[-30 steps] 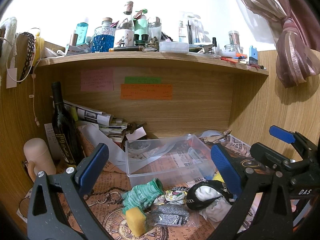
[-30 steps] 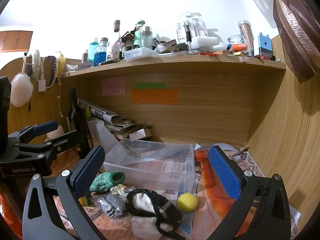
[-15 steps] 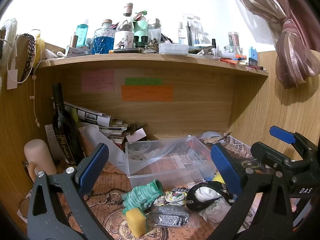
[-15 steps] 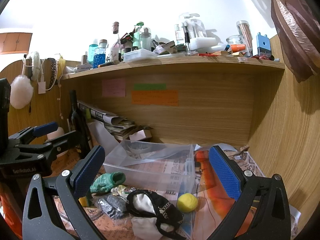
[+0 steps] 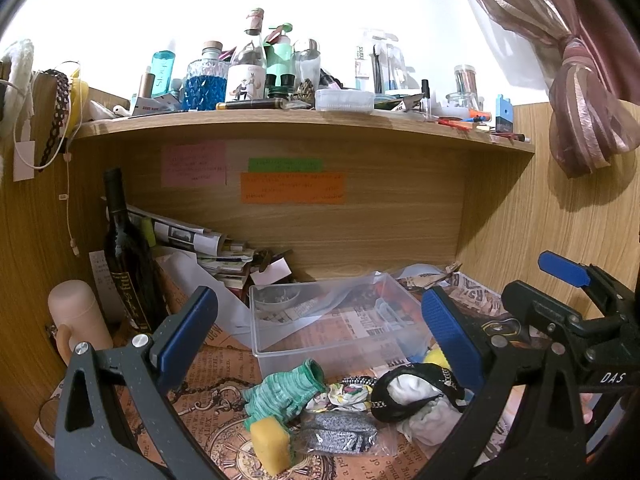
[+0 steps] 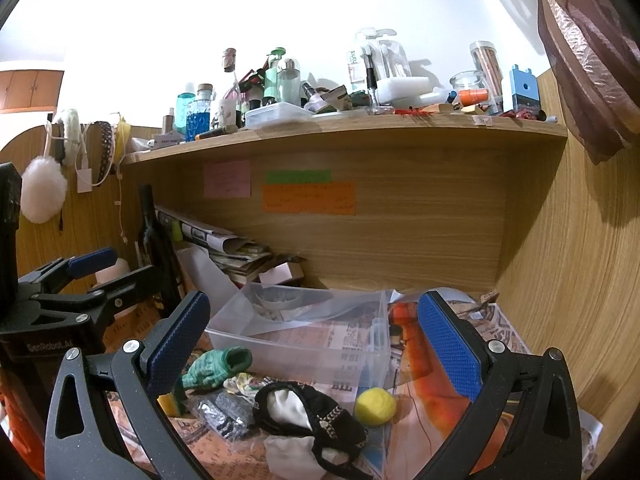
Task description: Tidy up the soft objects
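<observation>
A heap of soft things lies on the paper-covered desk in front of a clear plastic bin (image 5: 332, 324) (image 6: 304, 336): a green knit piece (image 5: 282, 394) (image 6: 214, 368), a yellow sponge (image 5: 272, 442), a grey scourer in a clear bag (image 5: 340, 434) (image 6: 226, 410), a black and white cloth item (image 5: 416, 396) (image 6: 308, 412), and a yellow ball (image 6: 375, 401). My left gripper (image 5: 316, 336) is open and empty, above and short of the heap. My right gripper (image 6: 312, 340) is open and empty, to the right of the left one.
A dark wine bottle (image 5: 126, 256) and a beige mug (image 5: 76, 320) stand at the left. Stacked papers (image 5: 200, 248) lie behind the bin. An overhead shelf (image 5: 304, 120) holds several bottles. Wooden walls close the nook on the left, back and right.
Both views have tipped slightly down, so the shelf sits a little lower in frame. The objects have not moved and both grippers stay open.
</observation>
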Tool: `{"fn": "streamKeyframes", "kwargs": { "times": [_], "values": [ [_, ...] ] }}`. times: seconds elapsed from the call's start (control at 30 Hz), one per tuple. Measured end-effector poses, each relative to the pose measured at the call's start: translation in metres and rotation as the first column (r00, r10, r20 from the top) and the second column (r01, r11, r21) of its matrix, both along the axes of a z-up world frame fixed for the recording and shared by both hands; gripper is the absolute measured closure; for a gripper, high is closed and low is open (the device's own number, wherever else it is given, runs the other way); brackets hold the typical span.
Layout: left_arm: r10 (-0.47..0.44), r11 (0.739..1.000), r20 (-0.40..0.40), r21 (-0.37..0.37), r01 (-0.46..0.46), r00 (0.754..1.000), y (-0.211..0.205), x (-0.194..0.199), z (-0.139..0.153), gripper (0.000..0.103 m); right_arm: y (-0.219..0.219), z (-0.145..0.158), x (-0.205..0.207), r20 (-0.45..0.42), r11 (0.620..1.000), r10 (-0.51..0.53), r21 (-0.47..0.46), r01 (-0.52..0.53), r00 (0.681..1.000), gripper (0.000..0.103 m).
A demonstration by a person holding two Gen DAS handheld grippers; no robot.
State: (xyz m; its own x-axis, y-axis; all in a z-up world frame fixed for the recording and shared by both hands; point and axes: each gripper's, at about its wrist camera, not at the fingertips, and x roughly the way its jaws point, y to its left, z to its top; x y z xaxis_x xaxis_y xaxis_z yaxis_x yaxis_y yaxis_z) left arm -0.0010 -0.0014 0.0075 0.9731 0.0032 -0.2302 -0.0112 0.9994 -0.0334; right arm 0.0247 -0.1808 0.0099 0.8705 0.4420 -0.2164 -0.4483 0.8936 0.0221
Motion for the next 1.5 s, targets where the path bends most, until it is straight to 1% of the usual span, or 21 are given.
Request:
{"fn": "streamKeyframes", "kwargs": {
  "times": [0.5, 0.6, 0.7, 0.83, 1.0, 1.1, 1.23, 1.3, 1.47, 1.5],
  "values": [
    [-0.008, 1.000, 0.001, 0.003, 0.008, 1.000, -0.002, 0.000, 0.001, 0.000, 0.002, -0.002, 0.000, 0.000, 1.000, 0.000, 0.000, 0.000, 1.000, 0.000],
    [-0.029, 1.000, -0.018, -0.006, 0.029, 0.999, -0.001, 0.002, 0.000, 0.000, 0.003, -0.004, 0.001, -0.005, 1.000, 0.010, -0.002, -0.010, 1.000, 0.000],
    [-0.030, 0.999, -0.038, -0.021, 0.029, 0.999, 0.002, 0.004, -0.004, 0.000, 0.004, -0.008, 0.003, -0.018, 1.000, 0.005, -0.005, -0.006, 1.000, 0.000],
    [-0.020, 1.000, -0.078, -0.023, 0.018, 0.997, 0.006, 0.008, -0.017, 0.000, 0.003, -0.019, 0.009, -0.064, 1.000, -0.006, -0.021, 0.005, 0.998, 0.000],
    [0.014, 1.000, -0.167, 0.000, -0.015, 0.986, 0.015, 0.014, -0.045, 0.000, -0.005, -0.041, 0.017, -0.145, 0.998, -0.008, -0.056, 0.000, 0.989, 0.000],
    [0.032, 0.999, -0.242, 0.008, -0.031, 0.970, 0.025, 0.020, -0.066, 0.000, -0.009, -0.053, 0.023, -0.196, 0.997, -0.017, -0.072, 0.003, 0.981, 0.000],
    [0.037, 0.998, -0.336, -0.028, -0.049, 0.941, 0.040, 0.027, -0.096, 0.000, -0.013, -0.072, 0.032, -0.281, 0.997, -0.023, -0.080, 0.000, 0.959, 0.000],
    [0.036, 0.997, -0.365, -0.053, -0.059, 0.930, 0.047, 0.028, -0.108, 0.000, -0.014, -0.080, 0.036, -0.314, 0.997, -0.023, -0.079, -0.002, 0.949, 0.002],
    [0.034, 0.992, -0.391, -0.099, -0.079, 0.920, 0.059, 0.029, -0.131, 0.000, -0.012, -0.096, 0.053, -0.383, 0.997, -0.021, -0.083, -0.011, 0.923, 0.015],
    [0.032, 0.991, -0.391, -0.104, -0.079, 0.920, 0.060, 0.030, -0.133, 0.004, -0.012, -0.097, 0.056, -0.392, 0.996, -0.021, -0.085, -0.013, 0.920, 0.016]
  ]
}}
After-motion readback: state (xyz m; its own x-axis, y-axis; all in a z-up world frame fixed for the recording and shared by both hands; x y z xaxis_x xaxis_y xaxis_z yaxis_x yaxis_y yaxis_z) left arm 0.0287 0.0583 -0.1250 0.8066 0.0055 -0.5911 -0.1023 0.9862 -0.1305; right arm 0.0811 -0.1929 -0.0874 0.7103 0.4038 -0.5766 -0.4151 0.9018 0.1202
